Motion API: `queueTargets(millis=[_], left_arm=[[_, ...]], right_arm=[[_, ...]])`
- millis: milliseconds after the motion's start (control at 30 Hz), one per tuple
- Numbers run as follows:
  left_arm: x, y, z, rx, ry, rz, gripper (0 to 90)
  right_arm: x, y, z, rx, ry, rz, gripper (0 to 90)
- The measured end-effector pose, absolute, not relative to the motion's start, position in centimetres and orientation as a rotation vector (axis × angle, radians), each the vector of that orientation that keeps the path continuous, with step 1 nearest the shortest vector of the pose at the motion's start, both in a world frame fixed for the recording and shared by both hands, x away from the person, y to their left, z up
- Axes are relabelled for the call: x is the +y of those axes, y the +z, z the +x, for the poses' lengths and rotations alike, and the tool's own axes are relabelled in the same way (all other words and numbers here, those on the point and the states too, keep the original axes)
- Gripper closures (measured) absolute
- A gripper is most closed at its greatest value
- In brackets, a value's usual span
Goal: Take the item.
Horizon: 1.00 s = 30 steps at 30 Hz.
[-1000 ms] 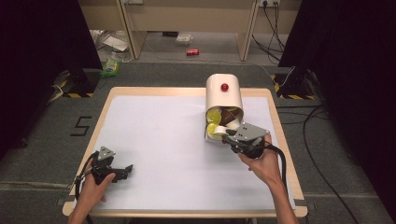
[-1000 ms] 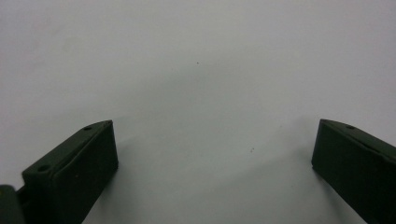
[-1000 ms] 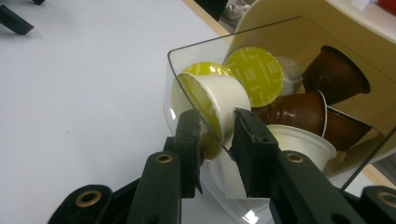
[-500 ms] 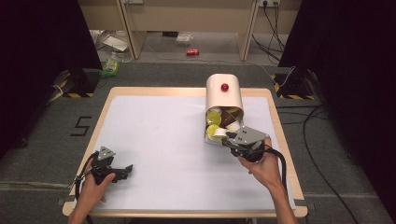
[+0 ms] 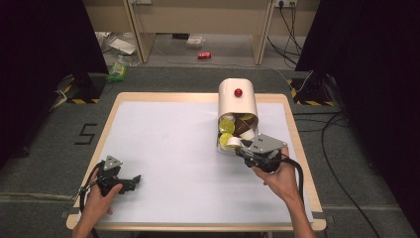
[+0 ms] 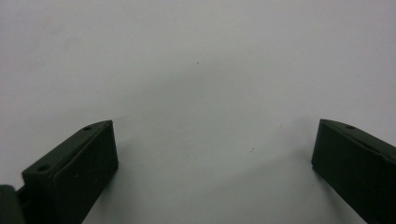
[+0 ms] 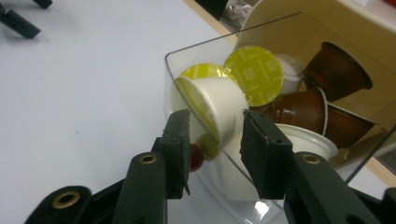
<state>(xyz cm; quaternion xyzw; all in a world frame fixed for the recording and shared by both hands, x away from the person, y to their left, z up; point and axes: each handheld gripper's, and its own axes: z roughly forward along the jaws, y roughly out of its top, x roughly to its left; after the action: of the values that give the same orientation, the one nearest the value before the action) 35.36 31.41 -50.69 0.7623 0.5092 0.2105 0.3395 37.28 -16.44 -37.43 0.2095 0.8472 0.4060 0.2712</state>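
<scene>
A white dispenser (image 5: 236,96) with a red button lies on the table, its clear tray (image 7: 196,51) holding several coffee capsules. My right gripper (image 5: 242,151) reaches into the tray's front. A white capsule with a yellow-green lid (image 7: 219,100) stands between its fingertips (image 7: 215,115). The jaws have just been opening and sit slightly apart from the capsule, so this gripper is open. Brown capsules (image 7: 336,70) and another yellow-lidded one (image 7: 254,74) lie behind it. Near the table's front left, my left gripper (image 5: 136,178) rests open (image 6: 215,125) over the bare white surface.
The white tabletop (image 5: 168,144) stretches between the two hands, with a wooden rim (image 5: 198,225) around it. The dispenser takes up the back right. Cables (image 5: 327,129) and boxes lie on the floor beyond the table.
</scene>
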Motion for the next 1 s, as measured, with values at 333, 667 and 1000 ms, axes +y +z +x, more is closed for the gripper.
queueTargets(millis=[333,667,1000], left_arm=[[31.4,-50.7,35.4,1.326,0.548,1.985,0.0],[31.4,-50.7,35.4,1.326,0.547,1.985,0.0],[31.4,-50.7,35.4,1.326,0.548,1.985,0.0]], right_arm=[[-16.3,-36.5,37.7,2.24,1.195,0.6,55.2],[-15.8,-36.6,38.9,2.254,1.202,0.608,58.3],[-15.8,-36.9,40.0,2.279,1.206,0.642,57.3]])
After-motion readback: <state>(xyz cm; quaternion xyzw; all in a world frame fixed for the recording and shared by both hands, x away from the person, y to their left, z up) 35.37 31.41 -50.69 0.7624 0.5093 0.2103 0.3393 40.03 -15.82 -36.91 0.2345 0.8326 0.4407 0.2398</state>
